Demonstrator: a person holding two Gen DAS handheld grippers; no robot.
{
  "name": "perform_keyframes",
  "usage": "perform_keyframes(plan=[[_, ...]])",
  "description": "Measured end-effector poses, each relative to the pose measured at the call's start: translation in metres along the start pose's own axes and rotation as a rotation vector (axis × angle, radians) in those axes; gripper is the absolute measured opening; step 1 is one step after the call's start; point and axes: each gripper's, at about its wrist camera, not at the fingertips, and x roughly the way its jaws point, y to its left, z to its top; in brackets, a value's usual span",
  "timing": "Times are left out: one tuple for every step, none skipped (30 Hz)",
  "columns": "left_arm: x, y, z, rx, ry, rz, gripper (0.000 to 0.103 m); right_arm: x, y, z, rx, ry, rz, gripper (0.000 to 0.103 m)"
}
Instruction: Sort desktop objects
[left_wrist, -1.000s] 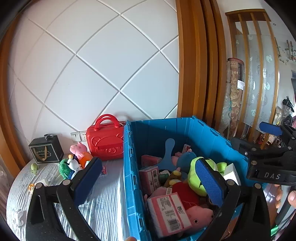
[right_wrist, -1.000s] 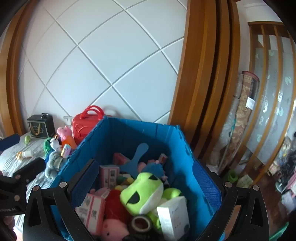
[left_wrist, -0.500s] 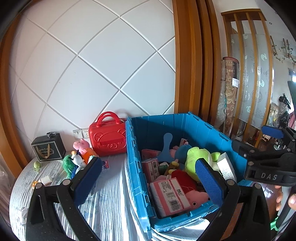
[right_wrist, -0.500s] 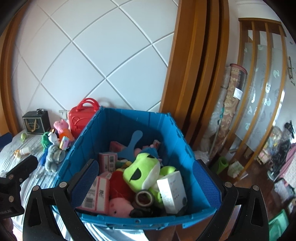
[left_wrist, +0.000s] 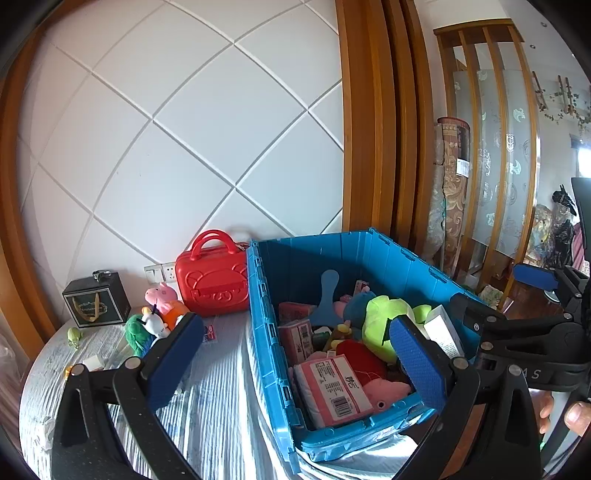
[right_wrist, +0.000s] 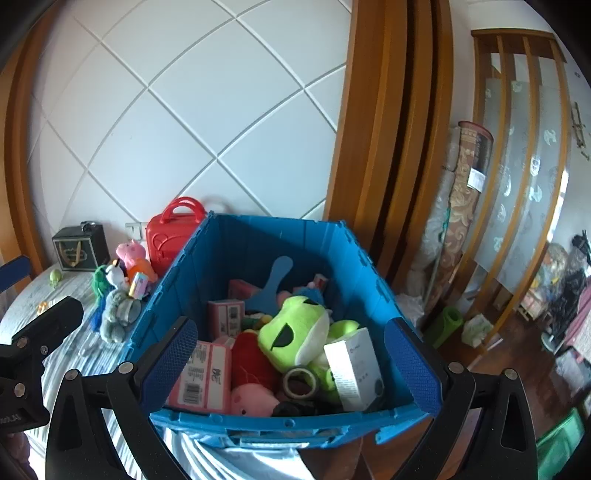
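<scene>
Both the left gripper (left_wrist: 295, 354) and right gripper (right_wrist: 295, 363) hang wide apart and empty before the blue crate (right_wrist: 258, 424), so I judge the next move is picking one toy still on the table, such as the pink pig plush (left_wrist: 162, 295).

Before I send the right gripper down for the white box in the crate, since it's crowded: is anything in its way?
Nothing visible: the open right gripper faces the white box, which leans exposed on the green frog plush.

The left gripper (left_wrist: 295, 354) was held with its blue-padded fingers (left_wrist: 173, 358) spread wide, nothing between them. The right gripper (right_wrist: 295, 360) was likewise held agape and empty. Fingertips of the right hand (left_wrist: 561, 413) were seen at four o'clock in the left wrist view.
</scene>
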Motion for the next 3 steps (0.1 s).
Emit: perform_keyframes(plan=[[0.0001, -0.0010, 0.0002, 0.002, 0.001, 0.001, 0.102, -0.0001, -0.0012, -0.0001, 0.001, 0.000, 0.000, 0.103], [0.0005, -0.0015, 0.0005, 0.001, 0.002, -0.001, 0.102, -0.0001, -0.0023, -0.0001, 0.002, -0.001, 0.001, 0.103], [0.0010, -0.0020, 0.0008, -0.002, 0.003, -0.001, 0.102, -0.0004, -0.0031, -0.0003, 0.001, -0.002, 0.002, 0.103]])
